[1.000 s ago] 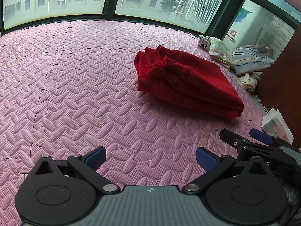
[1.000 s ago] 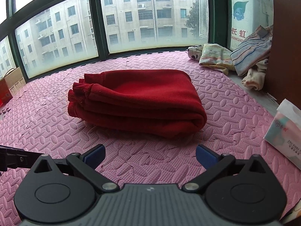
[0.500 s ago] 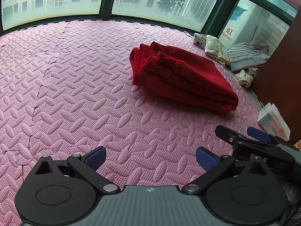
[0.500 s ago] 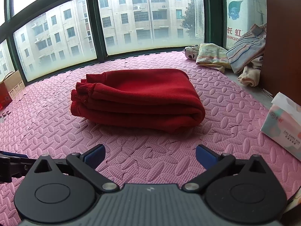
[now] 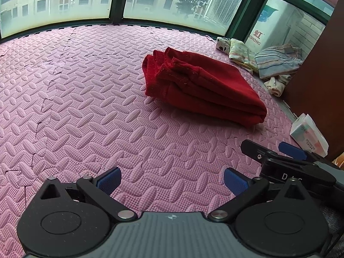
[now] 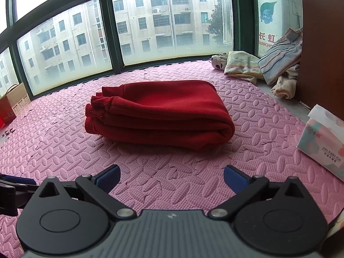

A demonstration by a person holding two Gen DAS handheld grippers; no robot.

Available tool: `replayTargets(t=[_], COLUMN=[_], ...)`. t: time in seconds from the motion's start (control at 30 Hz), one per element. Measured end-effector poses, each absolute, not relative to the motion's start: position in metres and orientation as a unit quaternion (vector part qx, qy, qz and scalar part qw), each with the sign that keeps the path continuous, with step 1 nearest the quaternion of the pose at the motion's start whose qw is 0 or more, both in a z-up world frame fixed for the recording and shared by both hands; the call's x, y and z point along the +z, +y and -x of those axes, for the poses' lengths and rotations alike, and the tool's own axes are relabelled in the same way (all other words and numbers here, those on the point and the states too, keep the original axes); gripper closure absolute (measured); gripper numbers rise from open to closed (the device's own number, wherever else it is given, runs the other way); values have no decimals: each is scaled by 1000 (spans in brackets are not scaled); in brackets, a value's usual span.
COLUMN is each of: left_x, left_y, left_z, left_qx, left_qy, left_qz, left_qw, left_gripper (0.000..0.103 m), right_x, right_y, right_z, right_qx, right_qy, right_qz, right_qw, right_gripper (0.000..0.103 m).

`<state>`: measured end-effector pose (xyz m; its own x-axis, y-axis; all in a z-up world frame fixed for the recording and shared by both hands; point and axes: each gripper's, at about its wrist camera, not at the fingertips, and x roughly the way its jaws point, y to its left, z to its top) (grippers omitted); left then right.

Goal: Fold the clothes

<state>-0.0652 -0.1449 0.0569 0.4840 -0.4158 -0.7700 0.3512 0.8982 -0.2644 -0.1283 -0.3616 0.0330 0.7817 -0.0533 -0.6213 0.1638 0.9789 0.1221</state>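
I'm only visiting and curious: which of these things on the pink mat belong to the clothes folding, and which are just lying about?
Part of the job:
- red garment, already folded
- left gripper and right gripper, both open and empty
- heap of unfolded clothes in the corner, probably next

Just lying about:
- tissue pack
- cardboard box
- pink mat

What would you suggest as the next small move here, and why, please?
Probably reach the right gripper toward the heap of unfolded clothes by the window. The red garment already lies folded in a neat stack on the pink mat, and both grippers, left gripper included, are open, empty and clear of it.
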Motion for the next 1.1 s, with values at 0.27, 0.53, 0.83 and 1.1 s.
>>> replayTargets(t=[0.27,0.53,0.83,1.1], left_x=[59,59,57,53], left_y=[-148,-151,-154,-156], left_z=[68,69,67,65], left_qx=[-227,-232,-234,-234], left_qy=[455,456,459,466], left_qz=[32,30,29,25], left_qw=[861,859,856,853], left_gripper=[0,0,0,0], right_x=[34,34,31,26], right_y=[-361,-362,-363,-364], right_z=[130,130,128,125], right_qx=[-56,-56,-56,-58], right_qy=[324,324,327,335], right_qz=[-87,-89,-91,-92], right_qw=[940,940,939,936], right_gripper=[0,0,0,0])
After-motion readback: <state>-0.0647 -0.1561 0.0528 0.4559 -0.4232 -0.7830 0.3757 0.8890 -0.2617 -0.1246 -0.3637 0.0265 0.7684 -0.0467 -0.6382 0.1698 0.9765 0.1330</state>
